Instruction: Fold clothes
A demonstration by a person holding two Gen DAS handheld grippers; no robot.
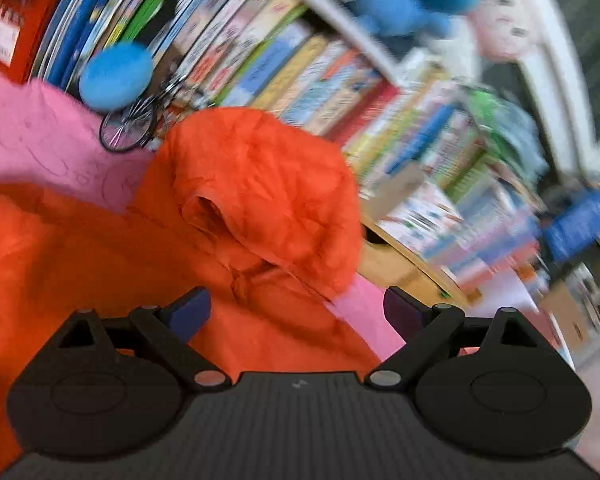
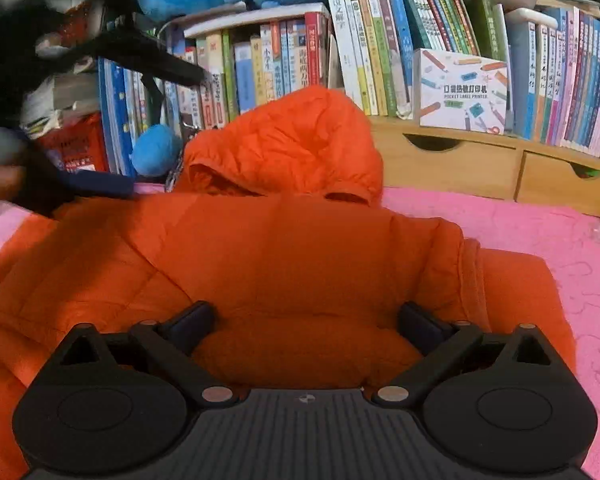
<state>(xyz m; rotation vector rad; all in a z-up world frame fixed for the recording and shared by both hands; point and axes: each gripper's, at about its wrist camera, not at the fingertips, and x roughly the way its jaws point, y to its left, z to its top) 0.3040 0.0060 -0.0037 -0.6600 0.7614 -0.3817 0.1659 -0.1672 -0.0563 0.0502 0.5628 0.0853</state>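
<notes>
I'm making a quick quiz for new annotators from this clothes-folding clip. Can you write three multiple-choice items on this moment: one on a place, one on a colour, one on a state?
1. Where does the hood of the orange jacket lie?
A. At the far end, toward the bookshelf
B. Under the right gripper
C. Hanging off the near edge

2. What colour is the cloth under the jacket?
A. White
B. Pink
C. Green

3. How is the right gripper?
A. Shut on a sleeve
B. Shut on the hood
C. Open, fingers spread over the jacket

Answers:
1. A, since the hood rises just in front of the bookshelf.
2. B, since the pink cloth shows around the jacket.
3. C, since the right gripper has its fingers wide apart with nothing pinched between them.
</notes>
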